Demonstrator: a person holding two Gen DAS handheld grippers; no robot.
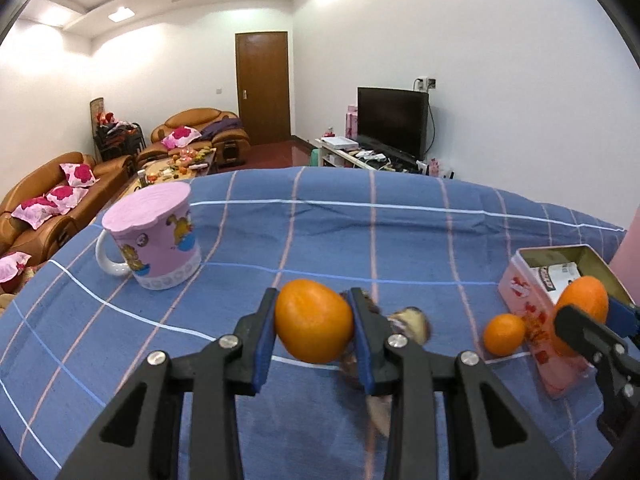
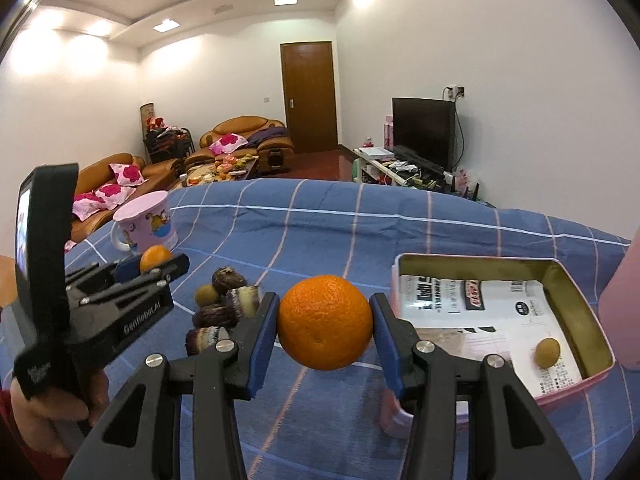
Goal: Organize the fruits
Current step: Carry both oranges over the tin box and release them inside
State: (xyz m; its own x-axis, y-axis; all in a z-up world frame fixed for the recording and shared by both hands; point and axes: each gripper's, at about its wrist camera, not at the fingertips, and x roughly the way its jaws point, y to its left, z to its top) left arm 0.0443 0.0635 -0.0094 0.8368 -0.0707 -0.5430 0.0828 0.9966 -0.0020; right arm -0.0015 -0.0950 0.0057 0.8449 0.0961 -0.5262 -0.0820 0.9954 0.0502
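We see the left hand-held gripper (image 1: 314, 326) angled down over the counter (image 1: 320, 232), both blue pads clamped on a small orange (image 1: 314, 326) held clear of the blue plaid cloth. The right hand-held gripper (image 2: 325, 322) has the same downward tilt and is clamped on a bigger orange (image 2: 325, 322), just beside the pink tin (image 2: 576, 312).

In the right wrist view a hand (image 2: 48, 408) wraps the left unit's handle at the frame's lower left.

The tin is open, lined with printed paper, with one small yellow-green fruit (image 2: 547, 353) near its front right corner. A third small orange (image 1: 504, 335) sits on the cloth touching or just beside the tin's outer wall. The pink cartoon mug (image 1: 154, 236) stands upright, well apart on the left; its contents are hidden from us.

A cluster of dark and striped pieces (image 2: 224, 304) lies between the grippers; they are blurred and half hidden behind the left fingers in the left wrist view, so we can't tell what they are. A pink object (image 2: 620, 312) is cut off at the right edge.
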